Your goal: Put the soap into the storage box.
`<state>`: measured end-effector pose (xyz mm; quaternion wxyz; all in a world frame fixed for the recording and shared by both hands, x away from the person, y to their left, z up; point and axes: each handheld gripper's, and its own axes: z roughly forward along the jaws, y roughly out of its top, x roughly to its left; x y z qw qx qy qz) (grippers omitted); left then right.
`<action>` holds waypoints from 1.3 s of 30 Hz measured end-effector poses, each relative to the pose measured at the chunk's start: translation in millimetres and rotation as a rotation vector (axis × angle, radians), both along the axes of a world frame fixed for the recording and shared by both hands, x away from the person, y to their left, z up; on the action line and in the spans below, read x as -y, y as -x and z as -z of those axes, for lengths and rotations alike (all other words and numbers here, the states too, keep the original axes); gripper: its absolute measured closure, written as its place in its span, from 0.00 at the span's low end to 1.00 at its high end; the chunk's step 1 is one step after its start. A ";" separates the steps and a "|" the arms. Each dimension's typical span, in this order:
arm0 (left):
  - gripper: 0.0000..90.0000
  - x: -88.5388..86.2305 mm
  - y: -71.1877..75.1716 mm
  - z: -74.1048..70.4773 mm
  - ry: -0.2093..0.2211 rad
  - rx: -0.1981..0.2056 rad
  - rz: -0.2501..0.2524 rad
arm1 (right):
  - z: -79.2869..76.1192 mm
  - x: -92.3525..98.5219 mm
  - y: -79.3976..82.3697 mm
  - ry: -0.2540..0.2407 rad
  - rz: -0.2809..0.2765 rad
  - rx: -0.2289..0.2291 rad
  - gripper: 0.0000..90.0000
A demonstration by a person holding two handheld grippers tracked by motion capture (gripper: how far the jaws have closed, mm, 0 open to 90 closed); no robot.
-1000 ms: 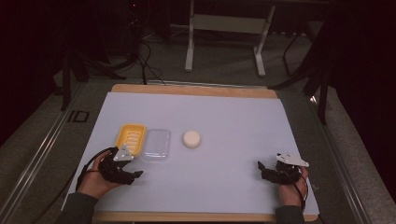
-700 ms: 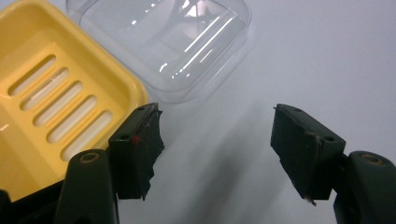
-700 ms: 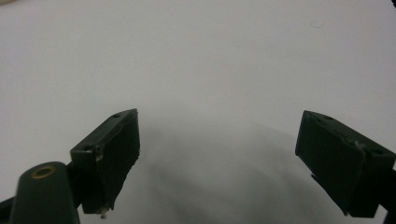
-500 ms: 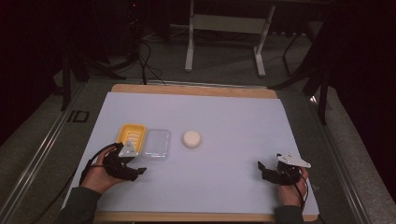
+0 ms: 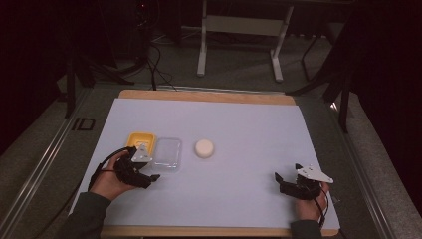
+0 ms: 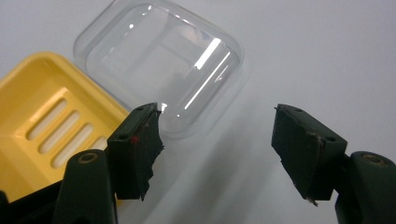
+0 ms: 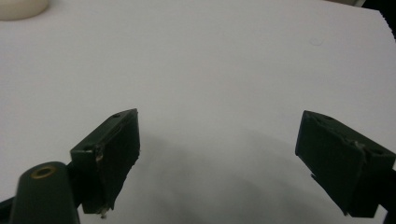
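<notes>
Both claws parked low, nothing grabbed

White surface [image 5: 239,124] takes up the middle of the high view. Left claw [image 6: 217,140] sits lower left, jaws spread wide and released, one jaw tip right at the edge of the clear lid [image 6: 161,60], which lies just beside the yellow soap dish [image 6: 42,126]. Right claw [image 7: 217,158] is lower right, also released over bare surface. Round white soap [image 5: 204,148] sits center, well apart from both.
</notes>
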<state>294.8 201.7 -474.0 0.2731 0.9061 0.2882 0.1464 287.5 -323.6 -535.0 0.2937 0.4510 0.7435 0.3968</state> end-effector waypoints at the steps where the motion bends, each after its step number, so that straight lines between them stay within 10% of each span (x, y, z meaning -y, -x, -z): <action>1: 0.37 0.0 0.0 0.0 0.000 0.000 0.000 | 0.0 0.0 0.0 0.000 0.000 0.000 0.15; 39: 0.35 63.5 -46.2 -9.7 -0.061 -0.011 0.116 | -0.7 -0.6 2.0 0.006 0.011 0.015 0.15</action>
